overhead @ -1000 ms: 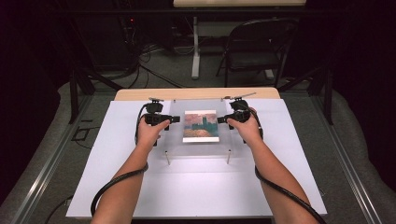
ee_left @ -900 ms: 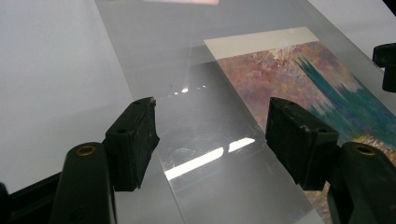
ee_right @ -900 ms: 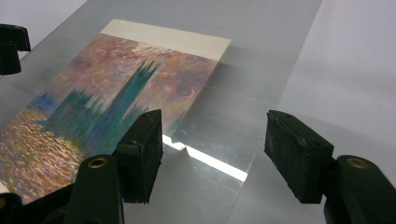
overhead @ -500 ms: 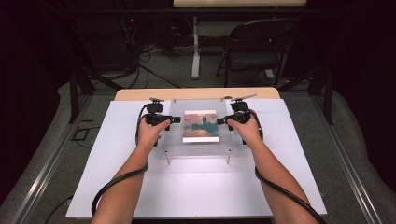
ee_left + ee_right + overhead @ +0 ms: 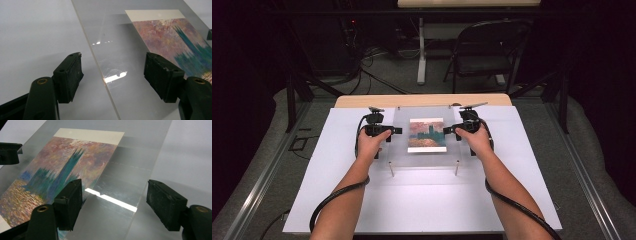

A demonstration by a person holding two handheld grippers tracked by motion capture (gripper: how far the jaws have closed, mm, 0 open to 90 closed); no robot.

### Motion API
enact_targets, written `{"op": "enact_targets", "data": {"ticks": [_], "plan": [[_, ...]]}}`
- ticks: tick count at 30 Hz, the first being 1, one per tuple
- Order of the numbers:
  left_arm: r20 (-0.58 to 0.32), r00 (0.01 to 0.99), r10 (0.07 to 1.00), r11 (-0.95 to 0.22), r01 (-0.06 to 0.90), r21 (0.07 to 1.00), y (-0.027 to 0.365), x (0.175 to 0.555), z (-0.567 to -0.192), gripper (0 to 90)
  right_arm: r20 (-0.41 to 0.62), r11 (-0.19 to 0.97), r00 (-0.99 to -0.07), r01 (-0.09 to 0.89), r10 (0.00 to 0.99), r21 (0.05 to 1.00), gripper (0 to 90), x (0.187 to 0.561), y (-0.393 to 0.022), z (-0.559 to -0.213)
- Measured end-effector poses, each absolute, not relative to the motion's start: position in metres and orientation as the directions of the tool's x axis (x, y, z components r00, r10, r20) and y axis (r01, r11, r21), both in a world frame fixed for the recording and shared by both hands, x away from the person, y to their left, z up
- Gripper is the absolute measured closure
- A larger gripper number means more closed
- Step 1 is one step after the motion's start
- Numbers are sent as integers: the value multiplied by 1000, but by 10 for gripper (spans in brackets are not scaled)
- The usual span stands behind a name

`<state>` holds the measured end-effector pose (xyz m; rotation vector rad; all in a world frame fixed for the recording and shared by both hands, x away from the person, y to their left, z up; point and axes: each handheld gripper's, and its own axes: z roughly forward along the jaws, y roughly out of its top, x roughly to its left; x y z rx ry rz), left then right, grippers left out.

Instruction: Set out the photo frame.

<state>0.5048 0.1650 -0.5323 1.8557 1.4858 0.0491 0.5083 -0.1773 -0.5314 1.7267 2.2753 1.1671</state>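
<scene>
Looking down, we see a dark room with a grey floor point(image 5: 277, 150), a black folding chair point(image 5: 484, 55) and cables far back. Closer stands a wooden table point(image 5: 422, 100) with a big white sheet point(image 5: 422, 200) lying flat and smooth on it. On the middle of the sheet sits a clear plastic plate point(image 5: 424, 160), square and shiny, held up on small pegs. A painted picture point(image 5: 427, 135) lies flat with the plate, with pink sky, blue-green towers and a white strip at the top.

Our two bare forearms reach forward from the bottom. Our left gripper point(image 5: 396, 131) points in at the plate's left edge, and our right gripper point(image 5: 448, 131) points in at its right edge. Both have just been opening. In each gripper view the black rubber pads point(image 5: 70, 75) stand apart with the plate's edge between them, and they do not press on it.
</scene>
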Motion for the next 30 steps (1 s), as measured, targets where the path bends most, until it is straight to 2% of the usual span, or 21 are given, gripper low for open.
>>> {"op": "enact_targets", "data": {"ticks": [7, 10, 17, 25, 30], "plan": [[-455, 331, 826, -43, 843, 535, 157, 507, -535, 274, 404, 76, -366, 812, 838, 579, 280, 509, -178, -533], [-448, 330, 831, -48, 845, 533, 152, 507, -536, 230, 412, 68, -362, 814, 836, 577, 261, 509, -176, -534], [-472, 319, 822, -34, 855, 518, 149, 509, -539, 192, 408, 70, -360, 815, 839, 575, 244, 510, -174, -535], [-484, 321, 814, -57, 873, 483, 151, 511, -536, 201, 404, 80, -364, 817, 839, 571, 231, 512, -172, -534], [-492, 316, 811, -58, 881, 470, 154, 512, -535, 244, 414, 70, -355, 823, 838, 564, 227, 513, -171, -535]]}}
